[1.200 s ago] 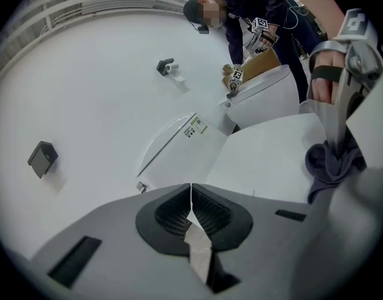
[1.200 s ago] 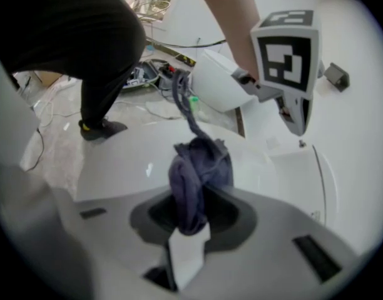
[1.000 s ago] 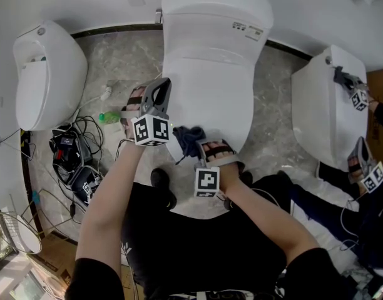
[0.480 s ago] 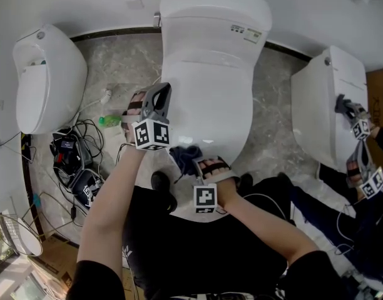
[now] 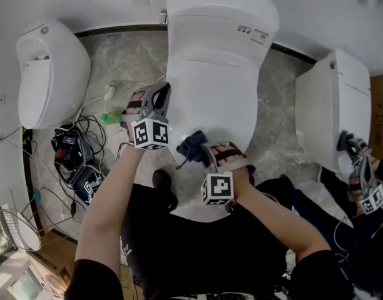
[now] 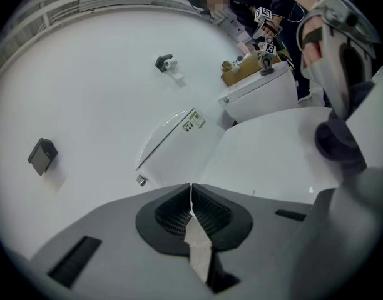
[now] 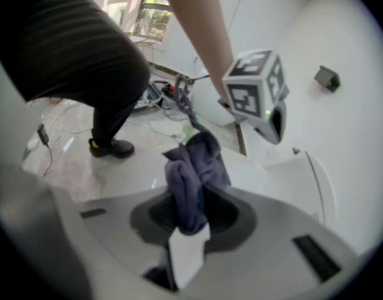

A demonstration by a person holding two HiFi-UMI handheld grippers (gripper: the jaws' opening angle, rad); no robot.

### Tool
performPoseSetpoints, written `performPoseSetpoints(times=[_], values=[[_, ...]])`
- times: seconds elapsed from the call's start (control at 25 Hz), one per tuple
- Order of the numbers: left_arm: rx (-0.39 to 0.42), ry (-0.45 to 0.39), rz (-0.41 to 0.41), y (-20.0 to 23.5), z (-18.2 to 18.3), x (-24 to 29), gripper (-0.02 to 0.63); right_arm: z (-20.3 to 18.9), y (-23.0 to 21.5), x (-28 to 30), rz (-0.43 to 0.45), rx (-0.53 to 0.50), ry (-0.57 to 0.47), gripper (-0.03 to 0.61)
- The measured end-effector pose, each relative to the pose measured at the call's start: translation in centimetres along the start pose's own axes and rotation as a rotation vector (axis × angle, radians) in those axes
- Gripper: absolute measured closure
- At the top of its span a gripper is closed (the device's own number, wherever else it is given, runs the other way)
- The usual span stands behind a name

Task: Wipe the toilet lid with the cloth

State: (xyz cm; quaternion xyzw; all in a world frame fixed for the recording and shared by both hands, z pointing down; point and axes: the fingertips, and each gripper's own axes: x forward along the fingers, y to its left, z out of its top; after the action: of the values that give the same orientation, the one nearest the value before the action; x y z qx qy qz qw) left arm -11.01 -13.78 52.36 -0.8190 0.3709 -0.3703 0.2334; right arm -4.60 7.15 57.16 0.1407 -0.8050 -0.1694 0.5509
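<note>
The white toilet lid (image 5: 210, 86) lies closed in the middle of the head view. My right gripper (image 5: 202, 149) is at the lid's front edge, shut on a dark blue cloth (image 5: 191, 145) that is bunched against the lid. In the right gripper view the cloth (image 7: 194, 170) hangs crumpled out of that gripper (image 7: 188, 211). My left gripper (image 5: 163, 92) rests at the lid's left front side, shut and holding nothing. In the left gripper view its jaws (image 6: 191, 195) meet in a thin line, with the lid (image 6: 266, 155) and the cloth (image 6: 335, 144) beyond.
Two more white toilets stand at the left (image 5: 51, 74) and the right (image 5: 332, 111). Tangled cables and black devices (image 5: 76, 161) and a green bottle (image 5: 110, 116) lie on the marble floor at the left. Another person's grippers (image 5: 363, 180) work at the right toilet.
My right gripper has drawn the cloth toward me, then pushed it back up and a little right along the lid's front. The left gripper has stayed about where it was.
</note>
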Motion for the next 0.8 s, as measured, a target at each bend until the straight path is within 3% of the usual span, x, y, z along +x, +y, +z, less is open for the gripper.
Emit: performPoseSetpoints(times=[0.28,0.44,0.56,0.8], values=[[-0.005,0.003,0.011,0.7,0.0,-1.3,0.595,-1.1,-16.7,2.7,-0.229,0.006,0.047,0.487],[-0.001,0.006,0.014,0.8,-0.2,-2.0,0.594,-1.1,-24.7,6.3,-0.276,-0.02,0.122,0.488],[0.0,0.007,0.024,1.5,-0.7,-2.3,0.594,-1.3,-27.1,9.1,-0.261,-0.027,0.175,0.488],[0.006,0.026,0.041,2.5,-1.9,-3.2,0.594,-2.4,-26.5,13.0,-0.204,-0.028,0.253,0.486]])
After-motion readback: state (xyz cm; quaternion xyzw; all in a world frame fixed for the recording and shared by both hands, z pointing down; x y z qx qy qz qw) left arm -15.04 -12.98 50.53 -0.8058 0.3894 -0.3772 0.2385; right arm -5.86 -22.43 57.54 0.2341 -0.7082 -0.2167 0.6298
